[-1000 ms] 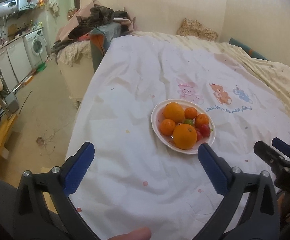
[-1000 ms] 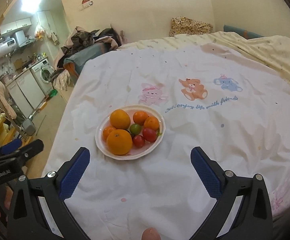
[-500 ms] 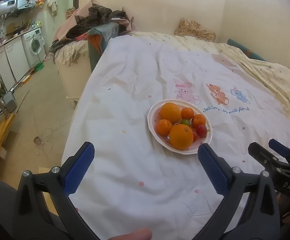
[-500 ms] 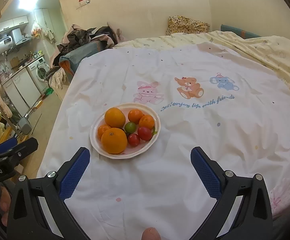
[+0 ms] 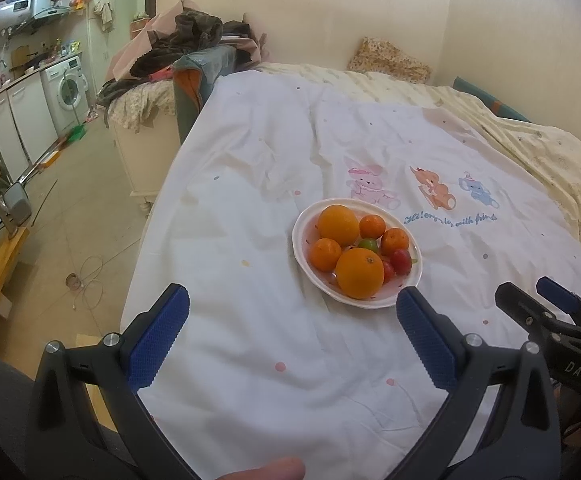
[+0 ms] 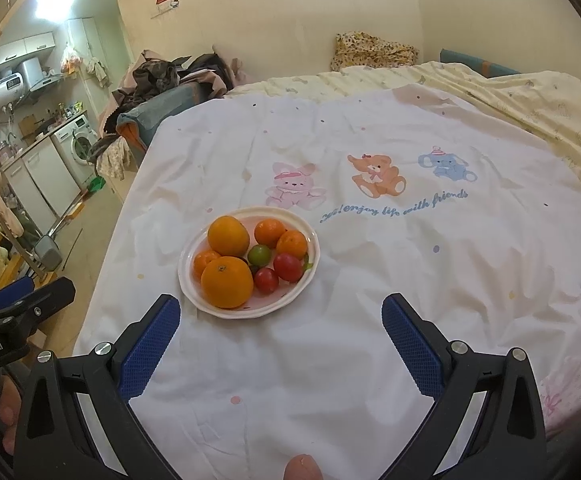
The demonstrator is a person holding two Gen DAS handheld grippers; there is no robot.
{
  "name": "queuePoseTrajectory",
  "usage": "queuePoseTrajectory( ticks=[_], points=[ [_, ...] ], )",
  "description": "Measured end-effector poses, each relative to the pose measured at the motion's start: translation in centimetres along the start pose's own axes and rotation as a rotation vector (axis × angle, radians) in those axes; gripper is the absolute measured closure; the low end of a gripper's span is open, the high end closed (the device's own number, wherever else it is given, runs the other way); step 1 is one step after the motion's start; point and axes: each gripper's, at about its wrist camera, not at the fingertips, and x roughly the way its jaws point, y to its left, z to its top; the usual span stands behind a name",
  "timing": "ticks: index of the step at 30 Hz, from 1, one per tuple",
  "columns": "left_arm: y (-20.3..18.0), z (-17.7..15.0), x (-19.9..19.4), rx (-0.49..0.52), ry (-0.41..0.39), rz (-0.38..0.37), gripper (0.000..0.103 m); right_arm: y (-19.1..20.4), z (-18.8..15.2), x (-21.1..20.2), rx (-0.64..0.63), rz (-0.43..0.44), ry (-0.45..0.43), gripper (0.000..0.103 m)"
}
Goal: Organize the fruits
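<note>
Both spread wide — left hand-held gripper (image 5: 290, 312), right hand-held gripper (image 6: 280, 312) — near fruit plate (image 6: 194, 292).

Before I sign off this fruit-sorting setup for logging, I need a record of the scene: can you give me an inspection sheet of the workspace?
Surface: white sheet with cartoon animals, wrinkled, spread over a bed.
Job's things: white plate holding two large oranges, three small tangerines, one green fruit and two red ones, all piled touching.
Clutter: nothing seen on the sheet beside the plate.
Grippers: left tongs and right tongs both wide open, empty, short of the plate.
Cables: a thin cord looped on the floor.
Surroundings: clothes heap beyond the bed, washing machine, patterned pillow.
</note>
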Motion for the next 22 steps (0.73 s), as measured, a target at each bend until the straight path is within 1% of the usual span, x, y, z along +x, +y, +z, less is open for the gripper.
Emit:
queuePoseTrajectory(
  ticks=[18, 22],
  points=[
    [-0.40, -0.10, 0.14, -0.005, 0.005, -0.004, 0.001, -0.30, 0.06, -0.04, 0.010, 0.004, 0.003, 0.000],
    [-0.48, -0.26, 0.12, -0.006, 0.006, -0.022, 0.001, -0.28, 0.03, -0.06, 0.010, 0.006, 0.005, 0.000]
  ],
)
